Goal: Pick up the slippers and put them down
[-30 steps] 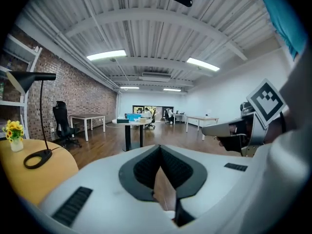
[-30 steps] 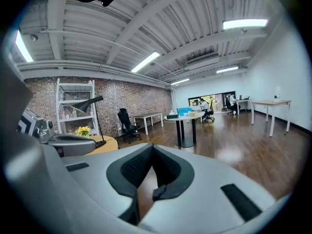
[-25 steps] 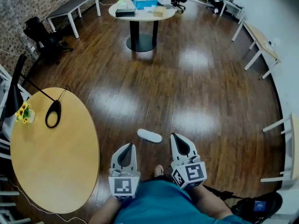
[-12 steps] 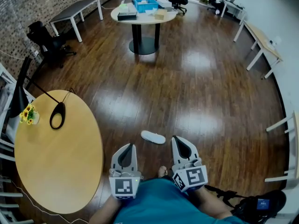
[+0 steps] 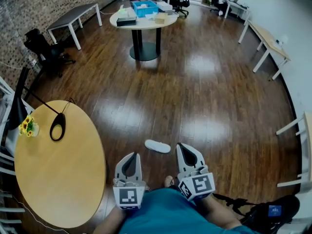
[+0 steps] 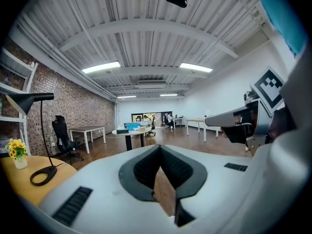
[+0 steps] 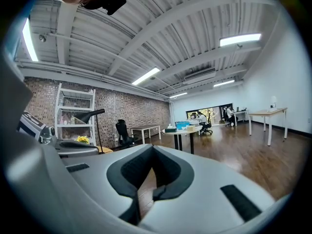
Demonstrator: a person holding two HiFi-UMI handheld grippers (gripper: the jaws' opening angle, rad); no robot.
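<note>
One white slipper (image 5: pixel 157 146) lies flat on the dark wood floor, just ahead of both grippers and between them. My left gripper (image 5: pixel 130 156) hangs above the floor near the person's body, its jaws together and empty. My right gripper (image 5: pixel 185 147) is held beside it, a little right of the slipper, also shut with nothing in it. Both point out level across the room, so the slipper is hidden in the left gripper view (image 6: pixel 160 150) and the right gripper view (image 7: pixel 153 150). The person's foot (image 5: pixel 169 181) shows between the grippers.
A round wooden table (image 5: pixel 73 189) stands at the left with a black desk lamp (image 5: pixel 57 126) and yellow flowers (image 5: pixel 28 126). A round pedestal table (image 5: pixel 141 21) with a blue box stands far ahead. A black office chair (image 5: pixel 41 45) is at far left, and white desks (image 5: pixel 268 38) line the right wall.
The head view shifts slightly; both grippers and the slipper keep their places.
</note>
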